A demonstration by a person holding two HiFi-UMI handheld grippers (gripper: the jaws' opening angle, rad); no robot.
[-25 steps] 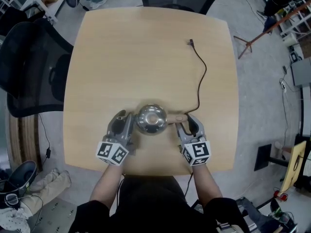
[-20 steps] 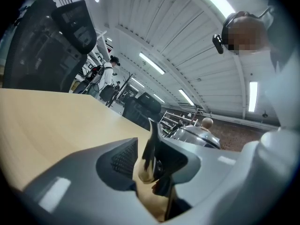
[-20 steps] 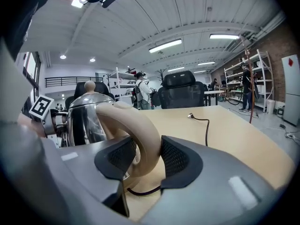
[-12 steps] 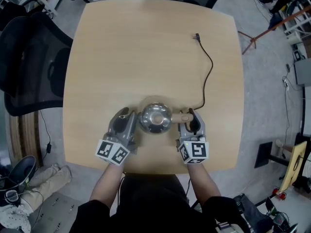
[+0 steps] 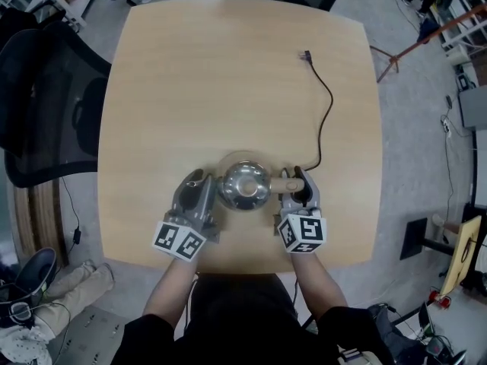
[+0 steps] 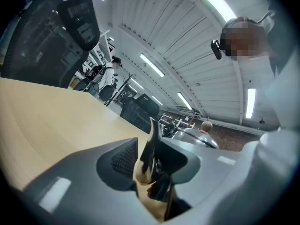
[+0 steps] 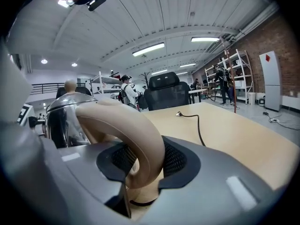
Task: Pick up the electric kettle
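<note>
The steel electric kettle [image 5: 243,186] stands on the wooden table [image 5: 228,74] near its front edge, with its beige handle [image 5: 283,184] pointing right. My right gripper [image 5: 299,182] straddles that handle [image 7: 136,135]. Its jaws are closing, the pads are close on both sides, and I see no firm press. My left gripper [image 5: 199,185] sits against the kettle's left side. In the left gripper view the thin steel spout [image 6: 151,144] stands between the wide jaws, nearer the right one. The domed lid [image 6: 197,137] shows beyond it.
A black power cable [image 5: 327,112] runs from the kettle's right side up the table to its plug [image 5: 307,55]. A black mesh chair [image 5: 53,105] stands off the table's left edge and another at the far edge. Bags lie on the floor at lower left.
My right gripper has rolled and straightened up beside the handle, and its jaws have narrowed round it. The left gripper and the kettle have stayed put.
</note>
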